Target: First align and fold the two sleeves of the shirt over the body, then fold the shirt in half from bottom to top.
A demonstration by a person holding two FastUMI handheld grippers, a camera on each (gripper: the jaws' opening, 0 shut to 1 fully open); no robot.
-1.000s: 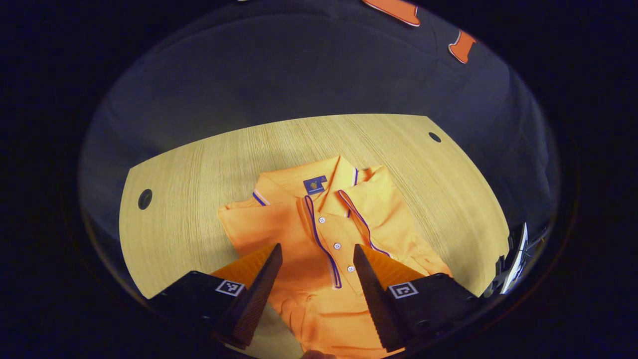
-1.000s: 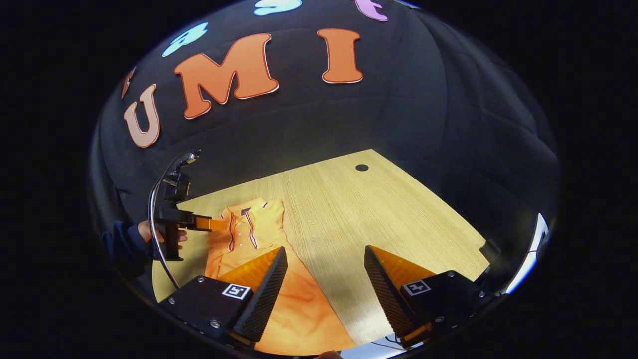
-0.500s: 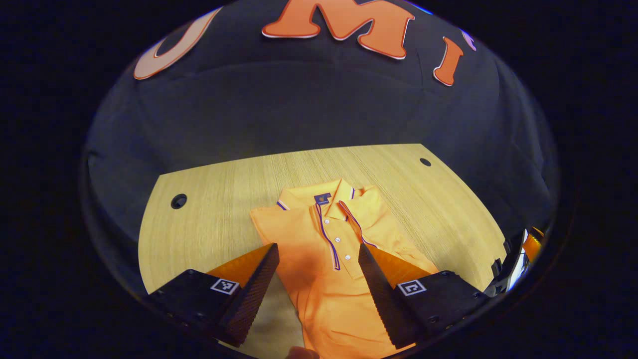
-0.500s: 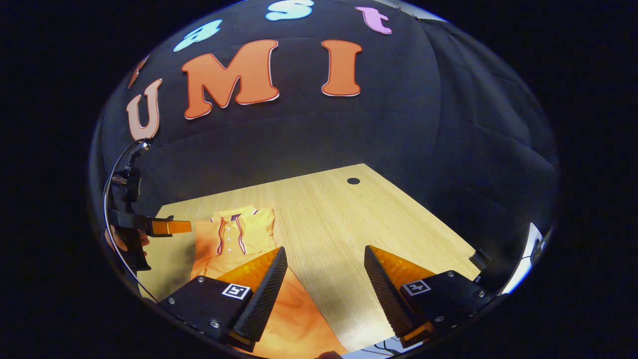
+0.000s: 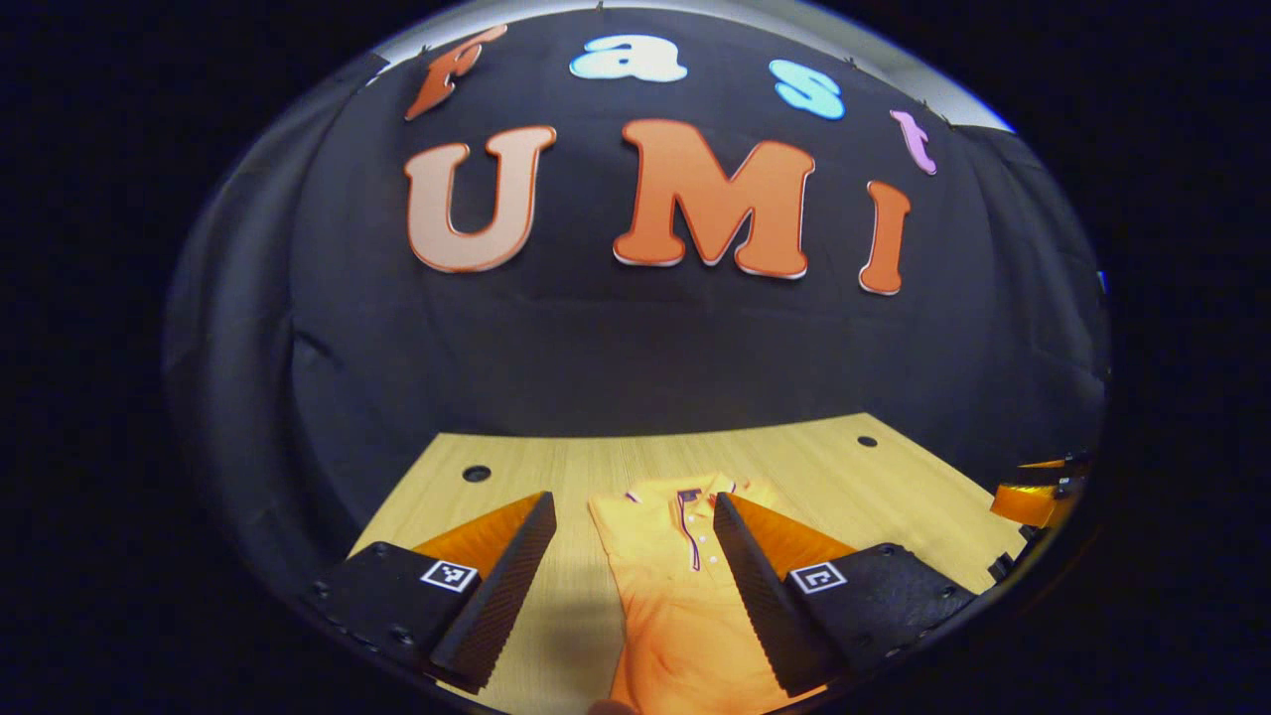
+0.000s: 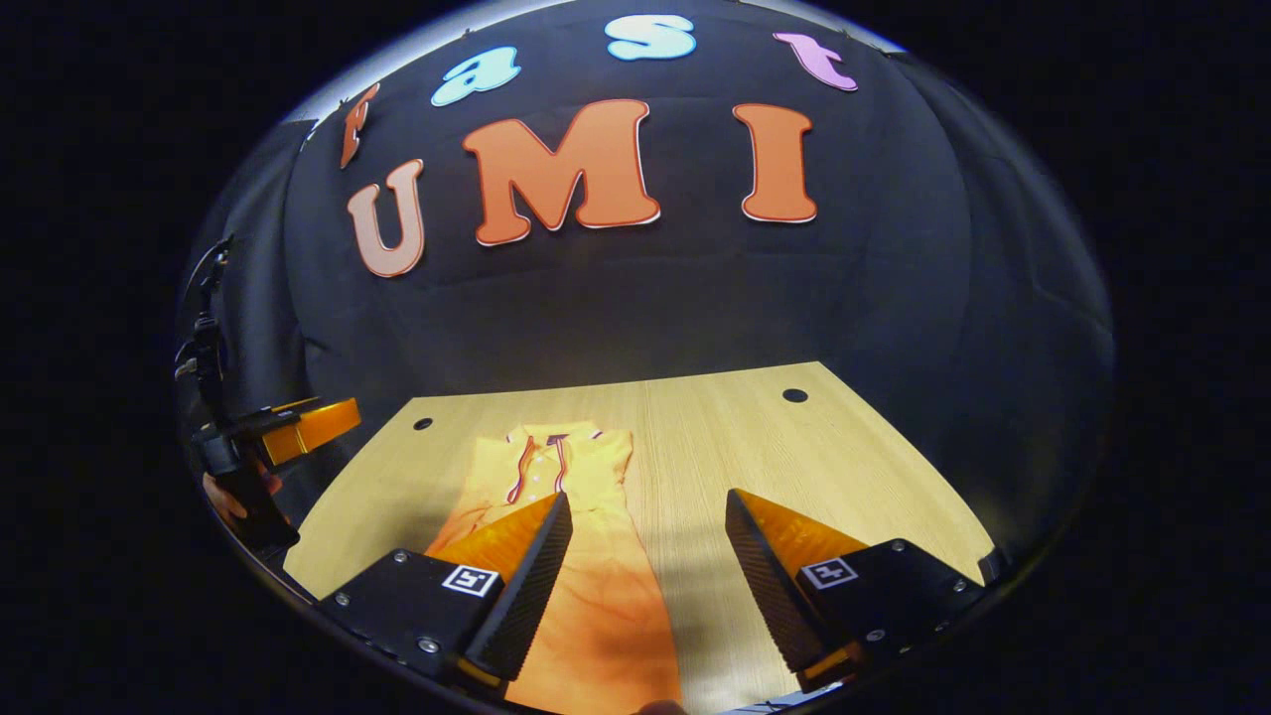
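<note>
An orange polo shirt (image 5: 663, 586) lies flat on the wooden table (image 5: 894, 477), collar toward the wall, its sleeves folded in so it forms a narrow strip. My left gripper (image 5: 631, 501) hovers above its lower part, open, with nothing between the fingers. In the right gripper view the shirt (image 6: 571, 526) sits left of centre. My right gripper (image 6: 647, 497) is open and empty above the shirt's right edge and bare wood. The left gripper (image 6: 298, 427) shows at the far left, held by a hand (image 6: 233, 497), off the table's left side. The right gripper (image 5: 1033, 497) appears at the far right of the left gripper view.
The table (image 6: 794, 467) has small round holes near its back corners (image 5: 477, 473) (image 5: 867, 440) (image 6: 794, 395). The black cloth wall stands right behind the table. Bare wood lies on both sides of the shirt.
Both grippers have drawn back and tilted up, so the shirt looks smaller and farther off. In the right gripper view the left gripper moved left, off the shirt. Both stayed open.
</note>
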